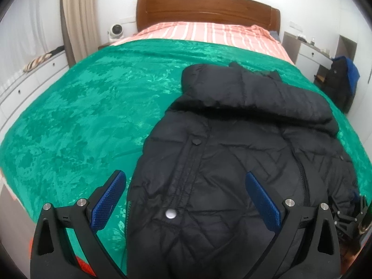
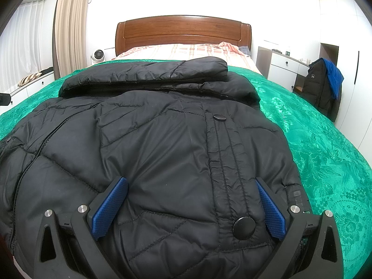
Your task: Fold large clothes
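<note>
A black quilted puffer jacket (image 1: 232,153) lies front-up on a green bedspread (image 1: 76,116), its hood toward the headboard. It also fills the right wrist view (image 2: 151,144). My left gripper (image 1: 186,179) is open and empty above the jacket's lower left edge; its left pad is over the bedspread. My right gripper (image 2: 191,183) is open and empty above the jacket's lower front, beside the snap-button placket (image 2: 220,162). The other gripper shows at the left wrist view's right edge (image 1: 353,216).
A wooden headboard (image 1: 207,9) and striped pink sheet (image 1: 209,32) lie at the far end. White drawers (image 1: 30,76) and a small fan (image 1: 115,31) stand left. A desk (image 2: 286,67) and a chair draped with dark and blue clothes (image 2: 325,86) stand right.
</note>
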Demonstrator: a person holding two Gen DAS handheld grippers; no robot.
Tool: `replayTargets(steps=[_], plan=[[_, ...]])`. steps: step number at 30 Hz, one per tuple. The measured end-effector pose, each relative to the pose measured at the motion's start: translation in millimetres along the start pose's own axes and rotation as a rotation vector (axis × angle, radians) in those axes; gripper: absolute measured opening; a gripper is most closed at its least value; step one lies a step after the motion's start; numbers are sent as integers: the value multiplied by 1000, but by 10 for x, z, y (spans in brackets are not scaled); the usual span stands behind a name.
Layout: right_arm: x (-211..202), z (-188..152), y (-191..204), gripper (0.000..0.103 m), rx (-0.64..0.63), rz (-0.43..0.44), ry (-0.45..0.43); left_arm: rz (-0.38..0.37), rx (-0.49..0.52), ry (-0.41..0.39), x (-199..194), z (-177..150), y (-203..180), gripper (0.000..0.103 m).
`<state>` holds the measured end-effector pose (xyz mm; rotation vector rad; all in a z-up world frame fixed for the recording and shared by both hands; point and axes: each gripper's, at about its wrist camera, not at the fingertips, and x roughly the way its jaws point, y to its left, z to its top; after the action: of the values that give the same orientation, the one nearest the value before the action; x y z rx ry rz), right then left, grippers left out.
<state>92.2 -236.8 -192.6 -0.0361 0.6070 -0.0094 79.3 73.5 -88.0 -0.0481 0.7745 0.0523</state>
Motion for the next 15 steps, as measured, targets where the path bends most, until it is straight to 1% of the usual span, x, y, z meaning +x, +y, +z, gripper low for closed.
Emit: replayTargets(steps=[5, 15], plan=[[1, 1, 0, 103, 0, 0, 0, 12, 4, 19, 47, -30, -6, 103], [0, 0, 2, 103, 0, 0, 0, 18, 9, 21, 52, -32, -8, 103]])
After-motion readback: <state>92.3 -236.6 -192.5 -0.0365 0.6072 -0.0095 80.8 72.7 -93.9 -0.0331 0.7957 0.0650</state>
